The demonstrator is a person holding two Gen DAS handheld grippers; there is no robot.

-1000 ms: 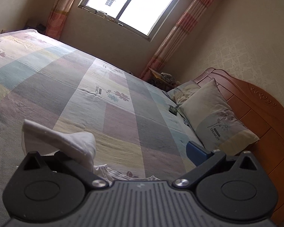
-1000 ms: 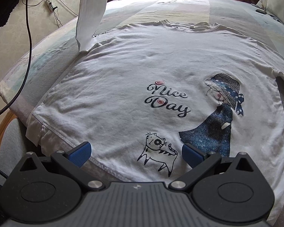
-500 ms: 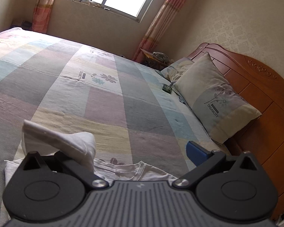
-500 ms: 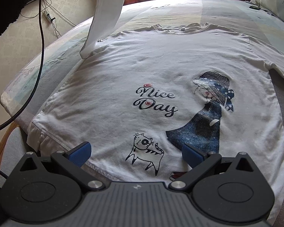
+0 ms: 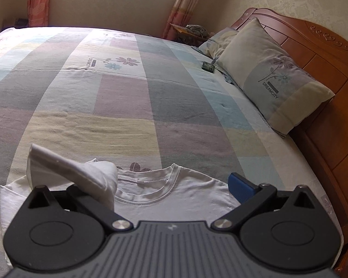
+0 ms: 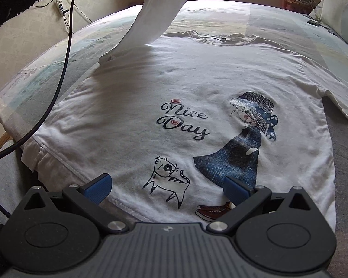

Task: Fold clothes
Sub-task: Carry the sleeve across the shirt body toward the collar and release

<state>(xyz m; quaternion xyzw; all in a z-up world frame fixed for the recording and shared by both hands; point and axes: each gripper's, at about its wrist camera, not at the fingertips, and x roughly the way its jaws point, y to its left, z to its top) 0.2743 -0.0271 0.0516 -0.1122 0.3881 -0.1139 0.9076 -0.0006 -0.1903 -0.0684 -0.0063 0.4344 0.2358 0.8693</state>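
**Sleeve lifted over a flat T-shirt**

A white T-shirt (image 6: 197, 88) lay face up on the bed (image 5: 127, 97), its print of "Nice Day", a cat and a girl in a hat turned toward the right wrist camera. In the left wrist view its collar (image 5: 164, 183) showed just ahead of the gripper, with the checked bedspread stretching beyond it to a pillow (image 5: 271, 78) against the wooden headboard (image 5: 324, 53).

The left gripper (image 5: 171, 185) had its fingers wide apart. The sleeve (image 5: 81, 173) was draped over the left finger, hiding its pad, while the blue pad (image 5: 240, 186) of the right finger stood clear. Whether the cloth was pinched anywhere could not be told. In the right wrist view that sleeve (image 6: 157, 16) hung raised above the shirt's shoulder, its lower edge touching the fabric.

The right gripper (image 6: 167, 188) was spread open and empty, poised over the hem, one pad near the hem's left corner and the other over the printed shoes. A black cable (image 6: 62, 53) hung down at the bed's left edge.
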